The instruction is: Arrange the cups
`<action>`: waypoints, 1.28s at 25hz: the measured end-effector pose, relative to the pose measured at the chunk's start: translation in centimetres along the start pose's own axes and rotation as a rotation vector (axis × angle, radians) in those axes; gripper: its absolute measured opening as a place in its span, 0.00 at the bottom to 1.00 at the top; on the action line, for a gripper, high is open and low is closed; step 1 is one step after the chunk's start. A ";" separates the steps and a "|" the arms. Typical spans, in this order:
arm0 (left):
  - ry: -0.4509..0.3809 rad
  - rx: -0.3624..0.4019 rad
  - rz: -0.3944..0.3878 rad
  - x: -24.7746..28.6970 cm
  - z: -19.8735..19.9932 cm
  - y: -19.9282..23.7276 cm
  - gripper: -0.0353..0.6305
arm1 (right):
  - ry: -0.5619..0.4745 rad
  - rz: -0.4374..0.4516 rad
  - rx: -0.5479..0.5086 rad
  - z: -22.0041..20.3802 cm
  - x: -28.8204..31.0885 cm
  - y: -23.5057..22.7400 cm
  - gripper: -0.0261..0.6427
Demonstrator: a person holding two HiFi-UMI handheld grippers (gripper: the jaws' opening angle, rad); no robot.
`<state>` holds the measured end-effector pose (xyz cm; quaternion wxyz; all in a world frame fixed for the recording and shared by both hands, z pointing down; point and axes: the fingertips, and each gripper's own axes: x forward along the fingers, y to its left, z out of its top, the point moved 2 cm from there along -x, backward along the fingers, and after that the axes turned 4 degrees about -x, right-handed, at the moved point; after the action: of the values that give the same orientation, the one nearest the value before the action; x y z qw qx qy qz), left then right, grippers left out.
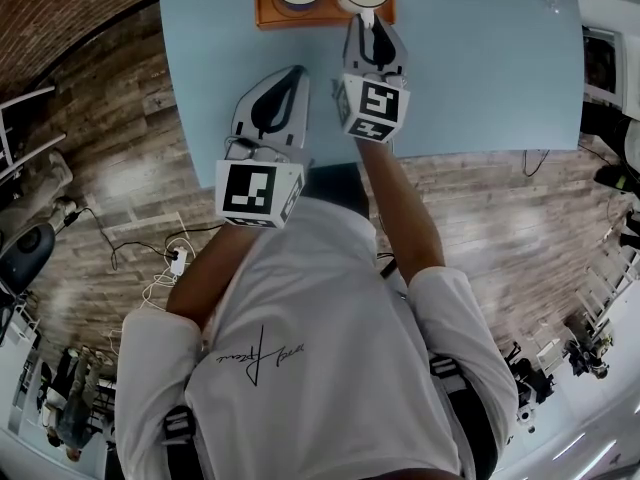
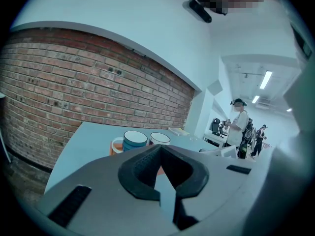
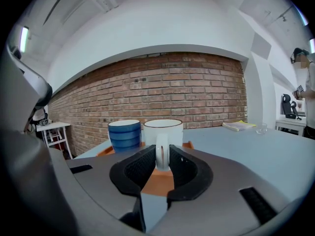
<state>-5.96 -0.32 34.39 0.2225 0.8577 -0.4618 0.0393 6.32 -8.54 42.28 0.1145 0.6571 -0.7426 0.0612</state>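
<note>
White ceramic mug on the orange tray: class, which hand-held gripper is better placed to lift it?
Right. The right hand-held gripper holds the white ceramic mug by its handle; the left hand-held gripper is shut, empty, back from the orange tray.

Office-like workspace: brick wall point(image 3: 147, 92), ceiling strip lights point(image 2: 266, 79).

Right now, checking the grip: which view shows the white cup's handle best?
Right gripper view: the handle sits close between the right gripper's fingers. Head view shows it tiny from above; left gripper view, only the cup's rim.
</note>
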 end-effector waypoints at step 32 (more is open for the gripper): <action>-0.033 0.036 -0.061 0.6 0.7 2.0 0.06 | -0.080 0.150 -0.006 7.5 -7.1 3.0 0.07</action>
<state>-7.33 -2.06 34.61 0.2005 0.8759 -0.4381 0.0269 3.48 -3.17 33.41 0.0816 0.6011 -0.7940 0.0412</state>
